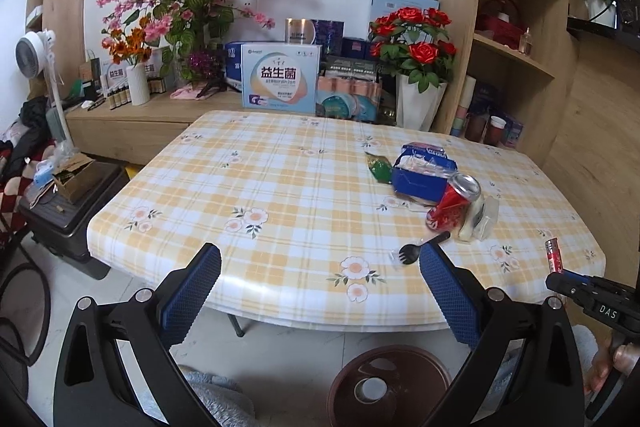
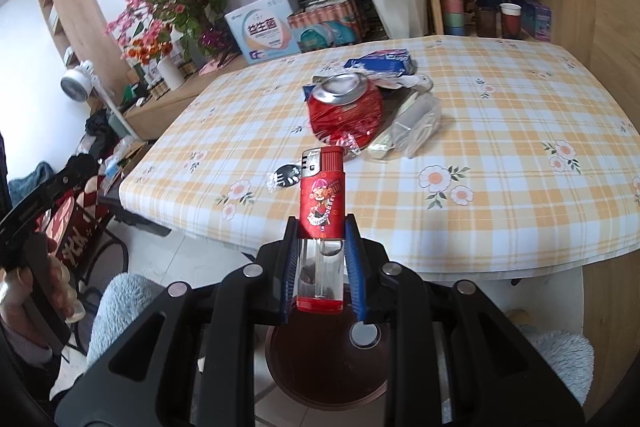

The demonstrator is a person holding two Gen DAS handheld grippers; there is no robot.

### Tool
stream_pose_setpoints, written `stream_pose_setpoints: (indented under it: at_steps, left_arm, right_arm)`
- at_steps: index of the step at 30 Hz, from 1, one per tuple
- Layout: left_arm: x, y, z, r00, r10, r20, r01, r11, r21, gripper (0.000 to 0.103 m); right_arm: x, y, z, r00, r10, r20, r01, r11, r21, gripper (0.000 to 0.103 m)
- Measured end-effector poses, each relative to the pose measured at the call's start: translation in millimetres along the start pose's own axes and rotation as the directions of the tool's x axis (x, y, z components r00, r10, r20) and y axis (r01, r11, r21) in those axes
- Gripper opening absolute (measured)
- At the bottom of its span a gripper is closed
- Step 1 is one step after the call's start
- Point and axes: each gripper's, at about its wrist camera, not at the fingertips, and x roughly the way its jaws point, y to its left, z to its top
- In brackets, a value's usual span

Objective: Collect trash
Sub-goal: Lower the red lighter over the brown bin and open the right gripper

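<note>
Right gripper (image 2: 322,259): low centre of the right wrist view, its blue-padded fingers (image 2: 353,267) closed on a red lighter (image 2: 322,223) that stands upright between them, metal cap uppermost.
Bin: a dark brown round bin (image 2: 328,367) sits on the floor directly below the held lighter, at the bottom of the frame.
Left gripper (image 1: 320,291): bottom of the left wrist view, fingers spread wide with nothing between them, hovering at the near edge of the table (image 1: 280,187).
Fork: a black plastic fork (image 1: 420,247) lies on the checked cloth just beside the right-hand finger.
Can: a crushed red can (image 1: 454,203) lies right of centre, touching what looks like a clear plastic wrapper (image 1: 480,217).
Box: an open blue box (image 1: 422,173) sits just behind the can, with a green wrapper (image 1: 379,166) at its left.
Back: red roses in a white vase (image 1: 418,103) stand beyond the table's far edge.
</note>
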Motion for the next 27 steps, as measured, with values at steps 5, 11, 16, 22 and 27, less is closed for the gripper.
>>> stream_pose_setpoints:
  at_steps: [5,11,16,22,27]
  left_arm:
    - [-5,11,-6,1.000,0.004,0.000,-0.004,1.000,-0.019,0.097]
    - [-7,23,-8,1.000,0.026,-0.002,-0.026,0.999,-0.040,0.097]
    - [-7,30,-8,0.999,0.033,-0.009,-0.034,0.997,-0.071,0.097]
    - [-4,28,-9,0.999,0.030,-0.019,-0.031,0.997,-0.071,0.097]
    - [-3,22,-9,0.999,0.029,-0.016,-0.029,0.998,-0.047,0.097]
  right_arm:
    - [0,9,0,1.000,-0.001,-0.008,0.001,1.000,-0.024,0.025]
    - [7,19,-3,0.999,0.011,-0.045,-0.013,0.999,-0.050,0.025]
    - [14,22,-6,0.997,0.011,-0.079,-0.015,0.998,-0.054,0.026]
    - [17,24,-8,0.996,0.020,-0.091,-0.025,0.998,-0.055,0.038]
    - [12,19,-4,0.998,0.002,-0.068,-0.005,0.999,-0.049,0.050]
